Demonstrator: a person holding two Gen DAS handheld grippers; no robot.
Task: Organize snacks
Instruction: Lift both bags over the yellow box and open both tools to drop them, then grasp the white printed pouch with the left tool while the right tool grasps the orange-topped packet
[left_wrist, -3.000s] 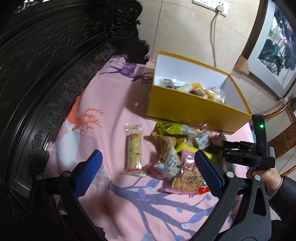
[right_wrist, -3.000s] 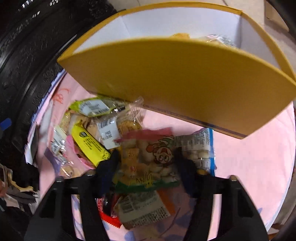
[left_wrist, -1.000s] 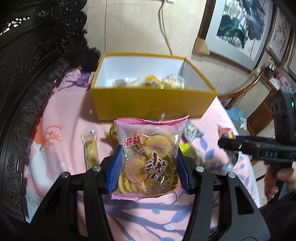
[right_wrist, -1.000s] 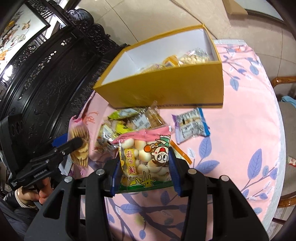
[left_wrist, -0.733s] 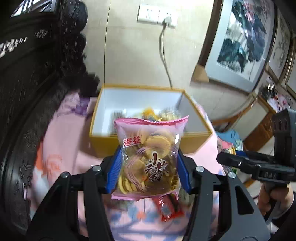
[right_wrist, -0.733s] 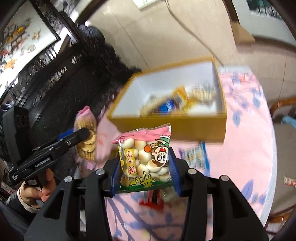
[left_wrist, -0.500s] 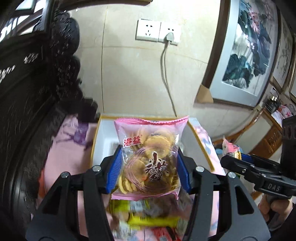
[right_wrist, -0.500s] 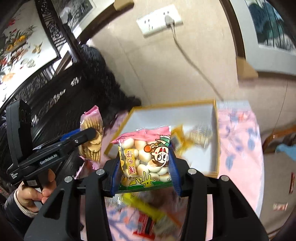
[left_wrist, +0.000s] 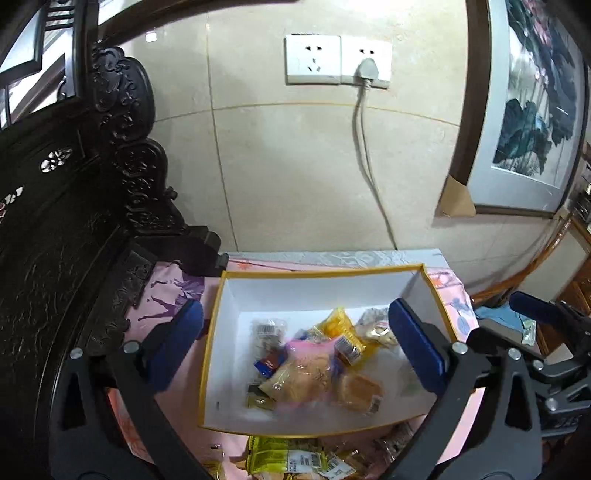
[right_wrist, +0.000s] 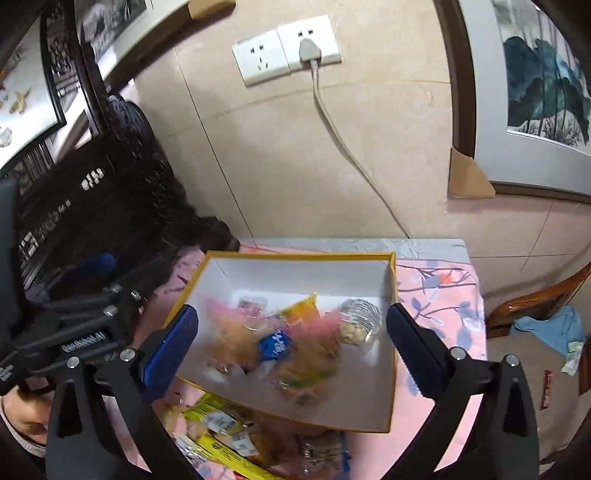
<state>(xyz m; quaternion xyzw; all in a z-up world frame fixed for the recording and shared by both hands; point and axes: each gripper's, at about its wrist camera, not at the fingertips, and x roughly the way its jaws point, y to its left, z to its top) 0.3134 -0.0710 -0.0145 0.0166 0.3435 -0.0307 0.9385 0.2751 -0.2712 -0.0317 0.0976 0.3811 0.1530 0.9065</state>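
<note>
A yellow box (left_wrist: 321, 271) with white inside walls stands on the pink cloth and holds several snack packs. My left gripper (left_wrist: 297, 343) hovers above it; its jaws are opening and nothing is between them. Below it the pink cracker bag (left_wrist: 306, 373) lies blurred in the box. My right gripper (right_wrist: 293, 343) also hangs over the box (right_wrist: 299, 256), jaws opening and empty, with the pink-and-green ball-snack bag (right_wrist: 310, 354) blurred underneath. Loose snacks (left_wrist: 291, 458) (right_wrist: 221, 432) lie on the cloth in front of the box.
Dark carved wooden furniture (left_wrist: 74, 221) lines the left side. Behind the table are a tiled wall, a socket with a plugged cable (left_wrist: 365, 74) and a framed painting (left_wrist: 532, 110). A wooden chair (right_wrist: 535, 299) and a blue cloth (right_wrist: 554, 328) are at the right.
Both grippers rose and moved forward over the box, then opened. The cracker bag and the ball-snack bag left the jaws and dropped into the box.
</note>
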